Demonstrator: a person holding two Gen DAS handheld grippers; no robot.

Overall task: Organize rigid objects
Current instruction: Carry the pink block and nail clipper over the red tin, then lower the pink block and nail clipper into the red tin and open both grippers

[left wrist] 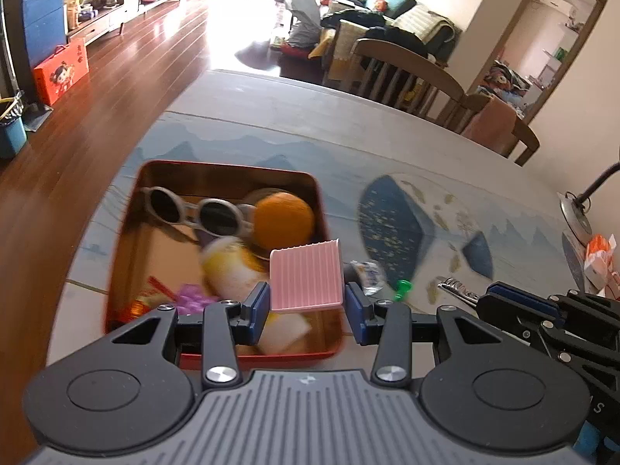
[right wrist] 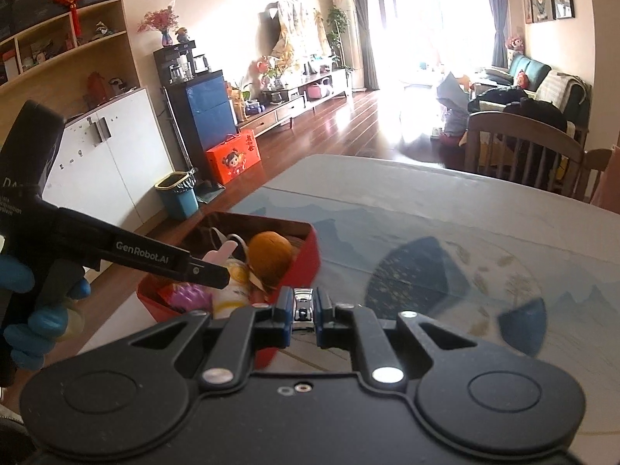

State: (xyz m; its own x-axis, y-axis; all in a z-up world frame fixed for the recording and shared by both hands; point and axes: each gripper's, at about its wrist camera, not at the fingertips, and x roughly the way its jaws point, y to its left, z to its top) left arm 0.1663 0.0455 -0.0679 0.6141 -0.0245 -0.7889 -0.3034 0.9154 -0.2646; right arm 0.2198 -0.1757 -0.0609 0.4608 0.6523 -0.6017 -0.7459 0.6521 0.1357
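A red tin (left wrist: 116,271) sits on the tabletop (left wrist: 387,147) near its left edge. It contains round grey sunglasses (left wrist: 193,211), an orange ball (left wrist: 283,219), a yellow-and-white bottle (left wrist: 232,267), a purple item (left wrist: 192,296) and red packaging at the near corner.

The left gripper (left wrist: 306,304) is over the near right part of the tin, its jaws spread wide. A pink ribbed card (left wrist: 306,279) stands between the pads (left wrist: 257,306); whether they touch it cannot be determined.

The right gripper (right wrist: 304,312) is closed to a narrow gap on a metal nail clipper (right wrist: 303,306) and is positioned just beside the tin's right wall (right wrist: 306,267).

Only the left wrist view shows a green pushpin (left wrist: 403,288) and a crumpled clear wrapper (left wrist: 368,273) lying on the tabletop just right of the tin, with the right gripper and the clipper tip (left wrist: 457,290) beyond them. Only the right wrist view shows the gloved hand (right wrist: 35,310) holding the left gripper's handle.
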